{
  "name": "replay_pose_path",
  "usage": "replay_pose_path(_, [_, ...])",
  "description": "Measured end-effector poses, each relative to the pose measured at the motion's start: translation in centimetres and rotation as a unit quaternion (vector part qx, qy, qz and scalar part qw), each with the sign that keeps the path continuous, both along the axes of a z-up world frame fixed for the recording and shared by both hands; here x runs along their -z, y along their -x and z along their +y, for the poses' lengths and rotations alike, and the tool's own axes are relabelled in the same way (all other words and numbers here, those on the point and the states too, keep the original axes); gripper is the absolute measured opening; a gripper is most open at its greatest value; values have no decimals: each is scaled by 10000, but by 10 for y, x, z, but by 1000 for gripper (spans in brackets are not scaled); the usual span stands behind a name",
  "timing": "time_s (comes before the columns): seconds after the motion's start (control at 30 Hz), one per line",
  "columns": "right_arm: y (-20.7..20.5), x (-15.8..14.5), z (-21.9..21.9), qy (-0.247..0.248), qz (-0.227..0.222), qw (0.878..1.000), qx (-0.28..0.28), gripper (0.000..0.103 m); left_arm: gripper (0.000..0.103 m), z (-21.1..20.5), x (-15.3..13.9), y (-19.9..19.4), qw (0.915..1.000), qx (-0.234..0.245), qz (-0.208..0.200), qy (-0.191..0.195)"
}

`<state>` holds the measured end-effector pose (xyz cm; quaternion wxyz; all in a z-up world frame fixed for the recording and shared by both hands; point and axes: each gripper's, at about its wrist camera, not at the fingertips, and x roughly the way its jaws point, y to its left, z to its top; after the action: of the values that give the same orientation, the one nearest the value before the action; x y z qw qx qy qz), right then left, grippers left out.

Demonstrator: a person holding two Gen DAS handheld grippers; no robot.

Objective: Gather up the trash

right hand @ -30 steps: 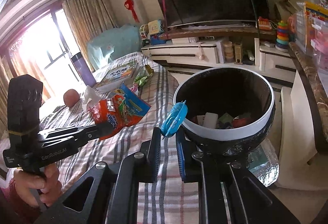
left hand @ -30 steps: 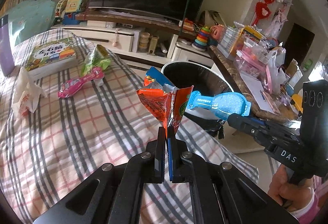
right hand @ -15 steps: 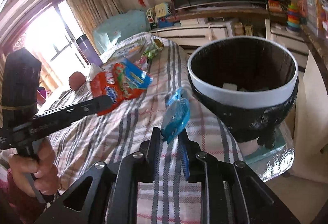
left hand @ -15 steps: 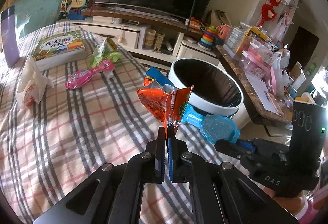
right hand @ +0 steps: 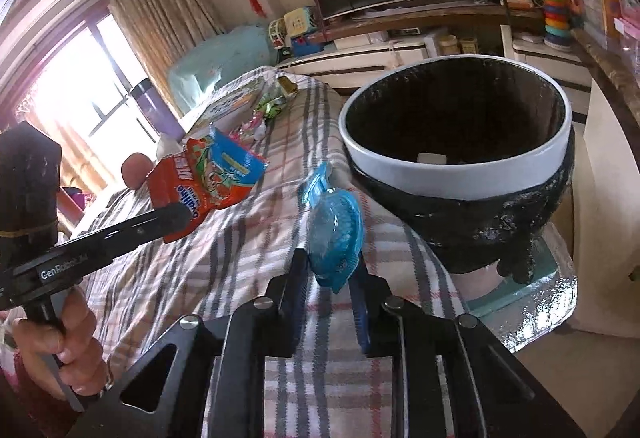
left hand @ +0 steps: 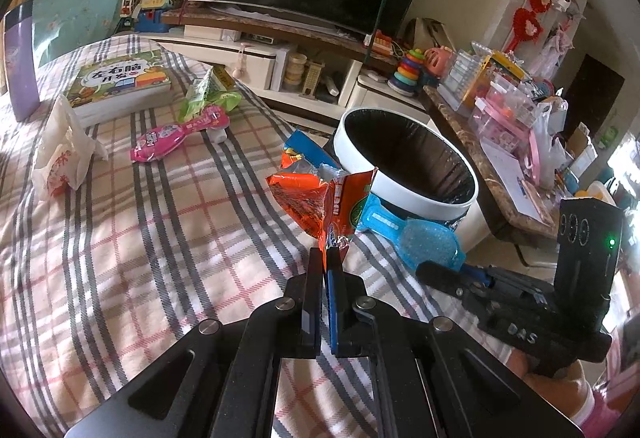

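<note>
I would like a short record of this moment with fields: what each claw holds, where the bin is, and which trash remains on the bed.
left claw: shut on the orange snack wrapper
right claw: around the blue packet; fingers look spread, grip unclear
trash bin: white rim, black liner, beside the bed edge, some items inside
held items: both above the checked bed cover, not over the bin
trash left on bed: pink packet, green wrapper, white bag
also on bed: picture book
</note>
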<state>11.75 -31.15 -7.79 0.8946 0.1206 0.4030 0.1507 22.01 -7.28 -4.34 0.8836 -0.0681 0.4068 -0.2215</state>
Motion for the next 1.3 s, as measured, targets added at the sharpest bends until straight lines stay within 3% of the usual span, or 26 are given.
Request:
replay_pose_path(0.43, [11, -32, 2, 348, -579, 9977, 1, 14, 0, -11, -3, -4, 9999, 133, -60, -7])
replay_pose_path(1.3, [-28, -55, -57, 601, -660, 9947, 512, 14, 0, -78, -17, -55, 9971, 675, -288, -184])
